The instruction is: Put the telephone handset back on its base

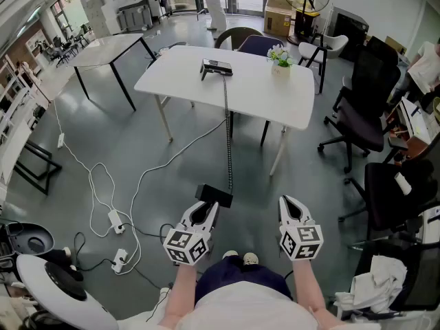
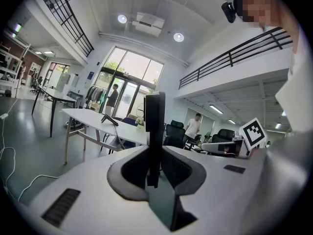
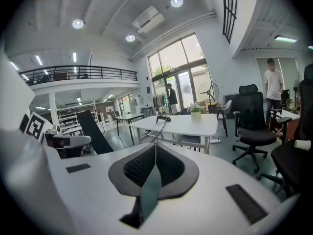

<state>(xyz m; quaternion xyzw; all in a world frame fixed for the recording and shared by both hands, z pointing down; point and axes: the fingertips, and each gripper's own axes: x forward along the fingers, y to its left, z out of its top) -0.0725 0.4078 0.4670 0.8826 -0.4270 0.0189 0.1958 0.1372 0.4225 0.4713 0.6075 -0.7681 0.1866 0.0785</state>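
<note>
A black telephone handset (image 1: 214,196) is clamped upright in my left gripper (image 1: 208,208), low in the head view and well short of the table. In the left gripper view the handset (image 2: 154,131) stands as a dark slab between the pads of that gripper (image 2: 155,175). Its coiled cord (image 1: 227,136) runs up to the telephone base (image 1: 216,67) on the white table (image 1: 172,74). My right gripper (image 1: 290,203) is held level beside the left, jaws together with nothing in them. From the right gripper view the base (image 3: 164,117) shows far ahead.
A small flowerpot (image 1: 280,59) stands on the table's right part. Black office chairs (image 1: 364,108) crowd the right side. Cables and power strips (image 1: 115,220) trail over the floor at left. A second table (image 1: 110,47) stands far left.
</note>
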